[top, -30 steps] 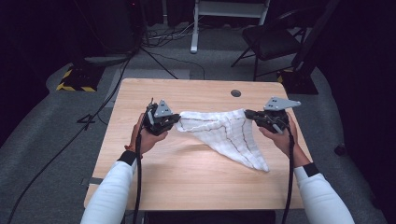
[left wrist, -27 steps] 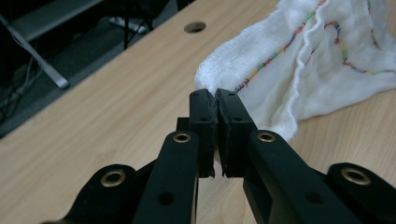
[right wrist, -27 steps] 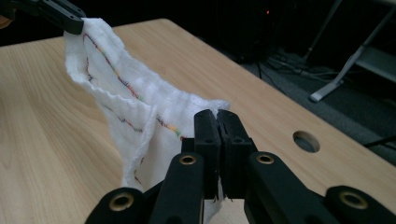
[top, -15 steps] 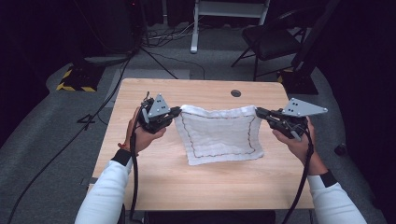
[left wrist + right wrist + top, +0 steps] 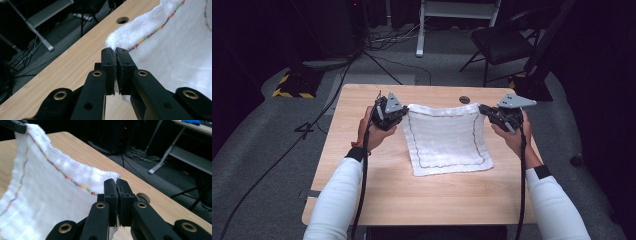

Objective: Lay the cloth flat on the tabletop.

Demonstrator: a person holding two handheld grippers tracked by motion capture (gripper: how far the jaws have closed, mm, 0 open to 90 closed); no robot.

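Both your forearms, in white sleeves, come in from the near edge of the wooden table (image 5: 377, 200) and angle outward, wrists roughly level, each hand wrapped around its tool from below.

Your left gripper (image 5: 398, 112) sits at the far-left corner of the white cloth (image 5: 446, 140), tips aimed inward toward the table's middle. In the left gripper view its jaws are pressed together on that corner of the cloth (image 5: 175, 50), with a little fabric bunched above the tips.

Your right gripper (image 5: 484, 110) mirrors it at the far-right corner, tips also aimed inward, grey plate on top. In the right gripper view its jaws are clamped on the cloth (image 5: 50, 200) corner, fabric caught between the pads.

Cloth: square, white, with a multicoloured stitched line set in from the edge. It is spread open near the table's centre, slightly toward the far side. The far edge runs taut, left to right, between the two tools and is lifted off the wood; the near edge lies on the table. No clear long axis; the sides run about square to the table's edges, the near-right corner drifting a little outward.

The round cable hole (image 5: 464, 100) in the table lies just beyond the far edge
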